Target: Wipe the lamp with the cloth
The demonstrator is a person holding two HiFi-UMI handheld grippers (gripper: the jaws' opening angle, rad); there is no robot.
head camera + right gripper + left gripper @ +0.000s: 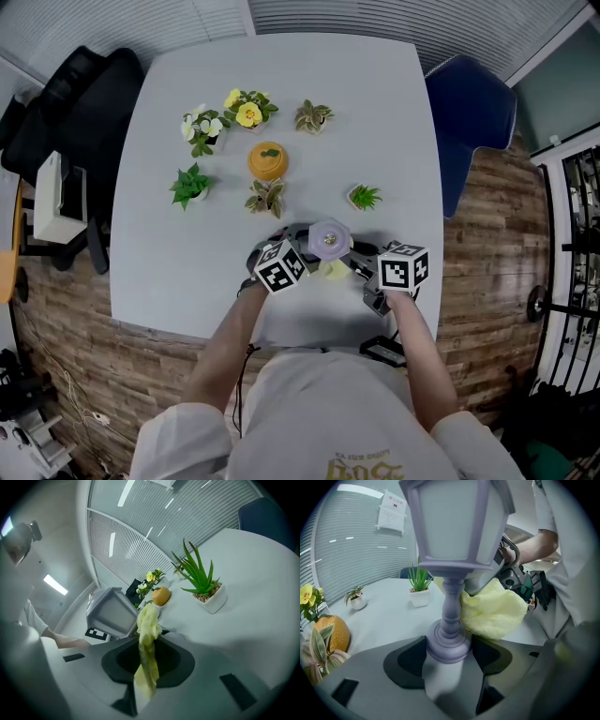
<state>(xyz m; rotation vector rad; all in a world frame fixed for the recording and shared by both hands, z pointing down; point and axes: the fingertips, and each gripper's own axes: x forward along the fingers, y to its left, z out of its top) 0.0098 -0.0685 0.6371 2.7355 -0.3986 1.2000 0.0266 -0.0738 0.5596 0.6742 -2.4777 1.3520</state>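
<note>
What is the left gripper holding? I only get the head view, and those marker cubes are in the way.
Observer: The left gripper is shut on the lamp, at its round purple base.
Operator: Where's the cloth?
Observer: The yellow cloth is pinched in the right gripper and hangs through its jaws.
Operator: Is it touching the lamp?
Observer: Yes. The left gripper view shows it bunched against the lamp's stem, under the shade.
</note>
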